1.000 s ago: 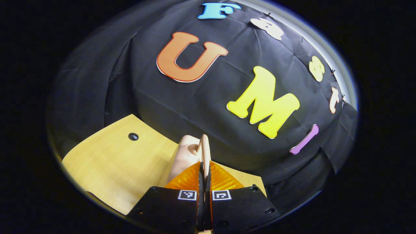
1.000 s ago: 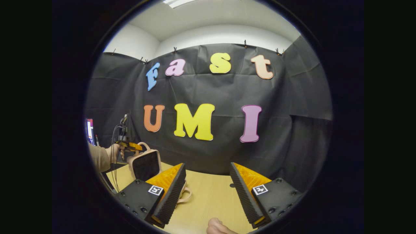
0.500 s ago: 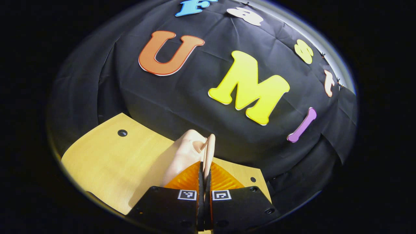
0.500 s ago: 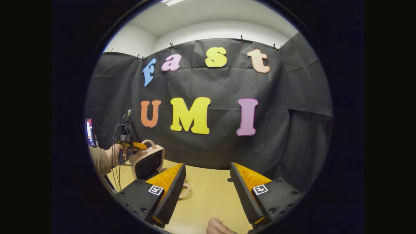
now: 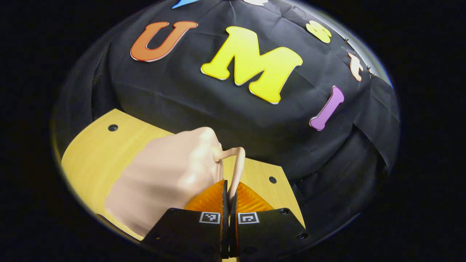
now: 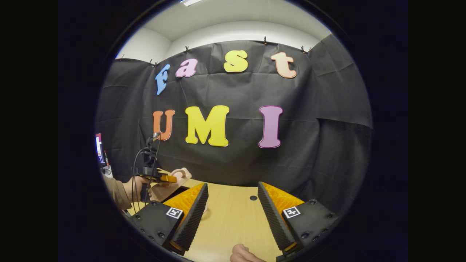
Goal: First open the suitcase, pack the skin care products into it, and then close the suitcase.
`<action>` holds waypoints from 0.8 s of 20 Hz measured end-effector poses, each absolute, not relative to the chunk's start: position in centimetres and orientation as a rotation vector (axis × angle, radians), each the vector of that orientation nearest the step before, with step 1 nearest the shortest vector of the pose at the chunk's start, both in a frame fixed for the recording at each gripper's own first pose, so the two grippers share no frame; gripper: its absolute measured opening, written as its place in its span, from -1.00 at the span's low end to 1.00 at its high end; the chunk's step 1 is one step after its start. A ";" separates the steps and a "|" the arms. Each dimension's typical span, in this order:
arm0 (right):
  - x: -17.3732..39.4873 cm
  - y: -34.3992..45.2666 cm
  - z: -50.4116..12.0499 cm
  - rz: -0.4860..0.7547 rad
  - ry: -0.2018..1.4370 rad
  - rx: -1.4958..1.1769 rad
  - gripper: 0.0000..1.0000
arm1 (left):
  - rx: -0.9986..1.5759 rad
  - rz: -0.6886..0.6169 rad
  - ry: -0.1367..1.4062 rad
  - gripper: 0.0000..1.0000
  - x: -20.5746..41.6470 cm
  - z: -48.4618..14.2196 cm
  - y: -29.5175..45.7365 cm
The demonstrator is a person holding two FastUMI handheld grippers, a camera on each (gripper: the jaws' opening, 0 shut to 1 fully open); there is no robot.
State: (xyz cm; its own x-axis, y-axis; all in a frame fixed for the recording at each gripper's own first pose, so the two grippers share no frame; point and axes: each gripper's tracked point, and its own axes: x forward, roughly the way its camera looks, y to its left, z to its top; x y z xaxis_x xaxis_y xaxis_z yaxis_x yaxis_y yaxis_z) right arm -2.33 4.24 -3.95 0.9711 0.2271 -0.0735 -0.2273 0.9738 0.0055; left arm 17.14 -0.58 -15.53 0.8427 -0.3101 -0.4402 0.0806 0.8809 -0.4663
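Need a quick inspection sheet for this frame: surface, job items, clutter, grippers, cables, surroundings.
Surface: light wooden table, small dark holes in it.
Job's things: pink suitcase; lid tilted low, its handle between the left gripper's fingers. Skin care products: nothing seen.
Clutter: nothing seen.
Grippers: left gripper shut on the handle; right gripper open, holds nothing.
Cables: black cables hang at the left gripper.
Surroundings: black cloth wall; a screen at far left.
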 end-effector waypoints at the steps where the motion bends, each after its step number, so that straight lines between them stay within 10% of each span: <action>1: -2.3 3.6 -3.8 0.220 0.066 0.002 0.61 | -0.457 -0.221 0.555 -0.93 17.1 -16.6 -1.6; 16: -1.9 -4.0 -8.4 0.084 0.154 0.136 0.62 | -0.152 -0.130 0.824 -0.92 16.5 -28.6 -8.1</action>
State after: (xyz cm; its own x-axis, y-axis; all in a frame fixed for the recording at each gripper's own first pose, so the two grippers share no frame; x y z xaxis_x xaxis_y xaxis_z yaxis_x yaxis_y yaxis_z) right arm -1.86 -4.00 -8.39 0.9847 0.0939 -0.1468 -0.0730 0.9872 0.1417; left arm 16.51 -8.09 -28.64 0.6721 -0.1740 -0.7197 0.0558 0.9811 -0.1852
